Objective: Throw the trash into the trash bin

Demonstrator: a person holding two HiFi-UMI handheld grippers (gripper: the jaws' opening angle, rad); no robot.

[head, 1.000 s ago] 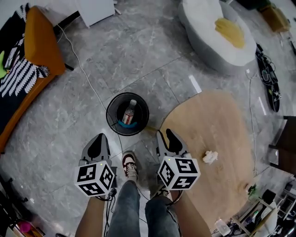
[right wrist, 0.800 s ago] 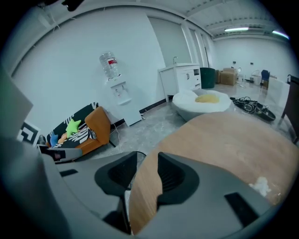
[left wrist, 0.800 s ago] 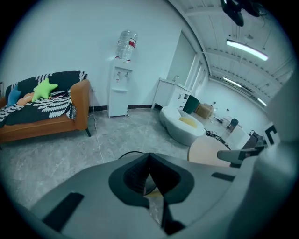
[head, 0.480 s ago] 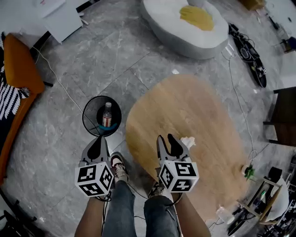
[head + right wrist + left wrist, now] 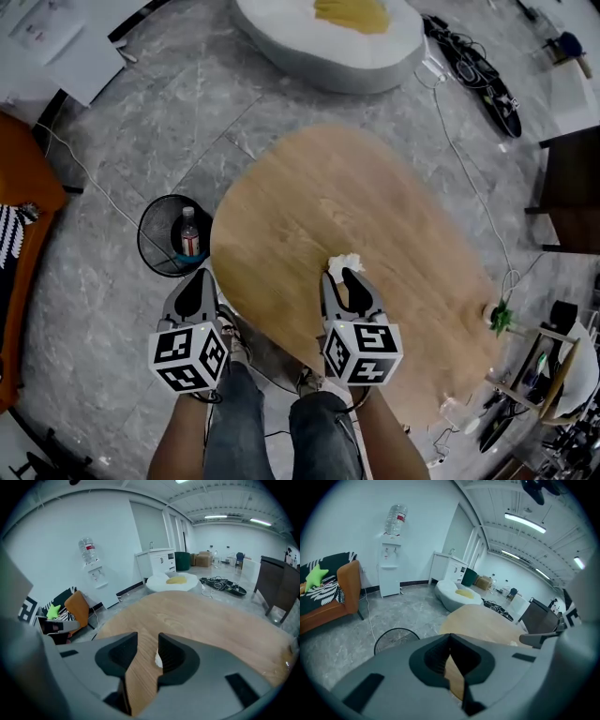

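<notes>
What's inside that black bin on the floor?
A plastic bottle with a red label stands inside the bin. A blue thing lies at its base; the bin's wall hides the rest.

Even, cool light from ceiling strip lights (image 5: 528,522); faint shadows, fisheye bending, dark vignetted corners, slight softness.

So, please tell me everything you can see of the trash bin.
The trash bin is a round black basket, seemingly wire mesh, standing upright and open on the grey stone floor, beside the wooden table's left edge in the head view. Inside stands a clear bottle with a red label, with something blue at its base.
</notes>
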